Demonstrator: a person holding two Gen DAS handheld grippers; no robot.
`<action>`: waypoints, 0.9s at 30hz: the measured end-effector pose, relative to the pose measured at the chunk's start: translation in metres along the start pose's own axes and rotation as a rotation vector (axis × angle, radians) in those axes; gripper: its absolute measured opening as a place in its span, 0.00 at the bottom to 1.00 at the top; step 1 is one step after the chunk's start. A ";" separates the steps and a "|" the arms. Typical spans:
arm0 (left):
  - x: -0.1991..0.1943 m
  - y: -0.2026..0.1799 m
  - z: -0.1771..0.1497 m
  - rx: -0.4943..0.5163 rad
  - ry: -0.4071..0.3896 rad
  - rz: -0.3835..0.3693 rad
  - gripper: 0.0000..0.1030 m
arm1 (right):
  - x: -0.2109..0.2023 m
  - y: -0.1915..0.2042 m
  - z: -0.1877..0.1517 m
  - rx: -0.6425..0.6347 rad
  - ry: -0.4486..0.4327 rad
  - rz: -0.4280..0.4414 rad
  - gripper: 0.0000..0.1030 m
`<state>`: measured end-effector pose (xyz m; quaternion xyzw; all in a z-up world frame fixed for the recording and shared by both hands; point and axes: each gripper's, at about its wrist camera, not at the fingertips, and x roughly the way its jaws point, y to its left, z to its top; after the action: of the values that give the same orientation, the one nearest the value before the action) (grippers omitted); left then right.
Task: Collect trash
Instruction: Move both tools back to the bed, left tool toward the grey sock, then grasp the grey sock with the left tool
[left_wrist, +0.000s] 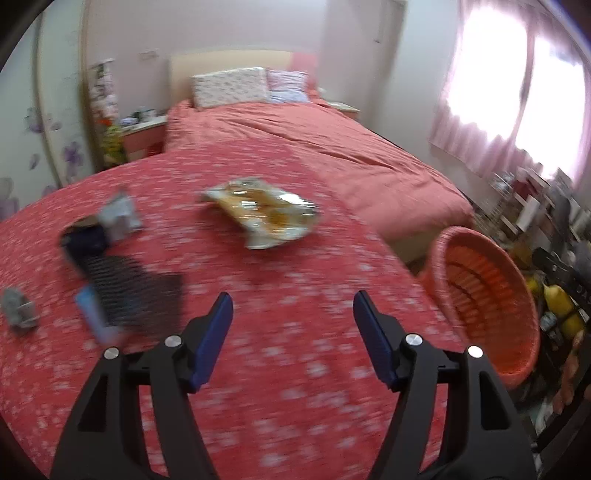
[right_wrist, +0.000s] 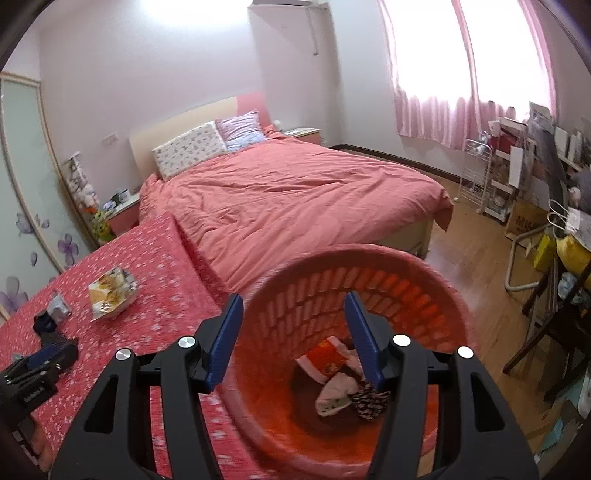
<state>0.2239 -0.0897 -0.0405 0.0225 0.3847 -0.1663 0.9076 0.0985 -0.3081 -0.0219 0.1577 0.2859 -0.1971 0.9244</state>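
A crumpled yellow and silver snack wrapper (left_wrist: 264, 212) lies on the red flowered cloth (left_wrist: 258, 332), ahead of my open, empty left gripper (left_wrist: 293, 314). A grey wrapper (left_wrist: 120, 216) and a small grey scrap (left_wrist: 16, 308) lie to the left. The orange basket (left_wrist: 487, 299) hangs at the cloth's right edge. In the right wrist view my right gripper (right_wrist: 293, 321) is open over the basket (right_wrist: 321, 291), which holds a red wrapper (right_wrist: 325, 360), a pale wrapper (right_wrist: 334, 393) and a dark patterned piece (right_wrist: 369, 400). The snack wrapper (right_wrist: 110, 293) shows at left.
Dark socks (left_wrist: 122, 284) and a blue tube (left_wrist: 90, 314) lie at the left of the cloth. The big bed with pink cover (right_wrist: 295, 199) stands behind. Shelves and clutter (right_wrist: 535, 184) fill the right wall, with a dark chair (right_wrist: 554, 317) by the wooden floor.
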 end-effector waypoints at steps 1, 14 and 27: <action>-0.004 0.011 -0.001 -0.012 -0.007 0.024 0.66 | 0.000 0.006 -0.001 -0.007 0.001 0.008 0.60; -0.050 0.172 -0.027 -0.216 -0.052 0.318 0.69 | 0.004 0.084 -0.016 -0.109 0.027 0.095 0.67; -0.037 0.286 -0.030 -0.412 0.012 0.410 0.69 | 0.027 0.168 -0.037 -0.222 0.122 0.172 0.67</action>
<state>0.2706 0.1960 -0.0598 -0.0837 0.4032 0.1024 0.9055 0.1777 -0.1542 -0.0365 0.0899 0.3470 -0.0744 0.9306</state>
